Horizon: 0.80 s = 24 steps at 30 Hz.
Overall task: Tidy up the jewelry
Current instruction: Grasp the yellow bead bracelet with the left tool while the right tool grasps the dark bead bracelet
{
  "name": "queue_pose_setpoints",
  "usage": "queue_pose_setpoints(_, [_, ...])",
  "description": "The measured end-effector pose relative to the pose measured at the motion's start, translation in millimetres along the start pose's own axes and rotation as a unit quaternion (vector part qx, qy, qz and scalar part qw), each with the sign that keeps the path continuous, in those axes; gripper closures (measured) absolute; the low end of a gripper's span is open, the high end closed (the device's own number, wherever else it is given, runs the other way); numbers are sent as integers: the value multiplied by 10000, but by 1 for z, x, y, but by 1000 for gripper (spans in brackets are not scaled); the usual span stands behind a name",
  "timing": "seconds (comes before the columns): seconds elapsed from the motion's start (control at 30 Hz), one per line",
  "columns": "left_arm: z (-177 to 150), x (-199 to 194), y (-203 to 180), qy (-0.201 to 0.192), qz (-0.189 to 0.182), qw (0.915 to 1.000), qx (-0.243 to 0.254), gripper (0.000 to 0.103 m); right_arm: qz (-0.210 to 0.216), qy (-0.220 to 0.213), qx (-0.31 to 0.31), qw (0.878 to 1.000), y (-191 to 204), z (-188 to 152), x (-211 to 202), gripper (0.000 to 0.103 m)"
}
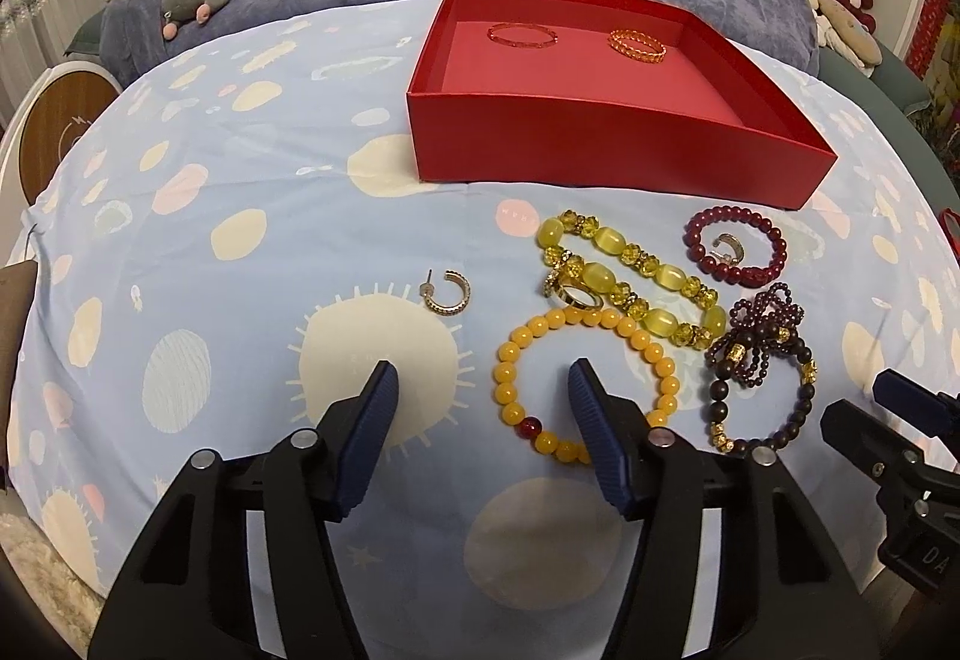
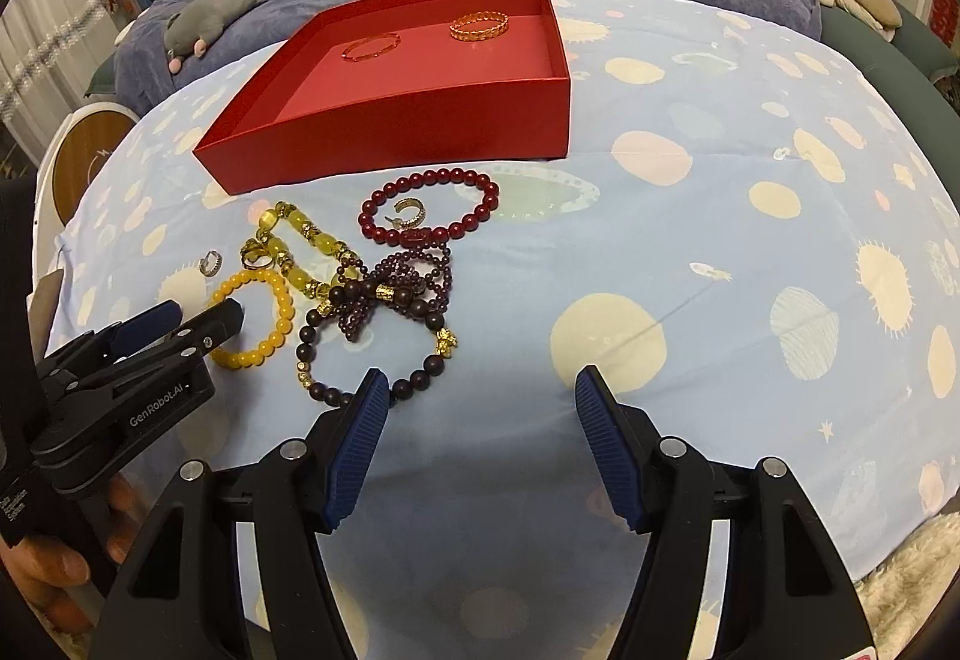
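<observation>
We hover the left claw (image 1: 483, 390) half open over the amber bead bracelet (image 1: 585, 387) on the bed, gripping nothing; the right claw (image 2: 477, 393) gapes empty beside the dark bracelet (image 2: 372, 348). Red box (image 1: 600, 144) waits behind, holding two gold bangles.

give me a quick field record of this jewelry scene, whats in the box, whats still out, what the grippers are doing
surface: bed sheet with a dot pattern
box: red box, open, no lid seen
in box: thin bangle, chain bangle
still out: orange bead bracelet, yellow bead bracelet, red bead bracelet, dark bead bracelet, hoop earring
left gripper: open, one finger inside the orange bead bracelet, straddling its near-left beads
right gripper: open, empty, beside the dark bead bracelet
</observation>
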<state>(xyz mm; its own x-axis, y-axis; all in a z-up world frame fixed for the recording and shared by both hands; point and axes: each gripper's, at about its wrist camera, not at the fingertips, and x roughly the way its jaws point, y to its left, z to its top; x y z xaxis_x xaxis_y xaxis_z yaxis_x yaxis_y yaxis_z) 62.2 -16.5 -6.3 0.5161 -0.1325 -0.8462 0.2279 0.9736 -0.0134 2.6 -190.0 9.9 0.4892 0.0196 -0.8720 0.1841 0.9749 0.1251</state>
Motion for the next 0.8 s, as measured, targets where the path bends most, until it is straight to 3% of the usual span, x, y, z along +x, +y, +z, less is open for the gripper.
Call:
queue_pose_setpoints(0.23, [0,-3,1,-23,-96,10000,13,85,38,35,-45,10000,5,3,7,41])
queue_pose_setpoints(0.33, [-2,-5,4,-16,-172,9998,-35,94,52,35,-84,9999,9,6,12,46])
queue_pose_setpoints(0.6, [-4,-6,10,-2,-302,9994,-143,95,8,19,-253,9997,18,13,22,65])
queue_pose_setpoints(0.8, [-6,-9,12,27,-340,9993,-178,95,-33,1,-296,9996,15,11,22,91])
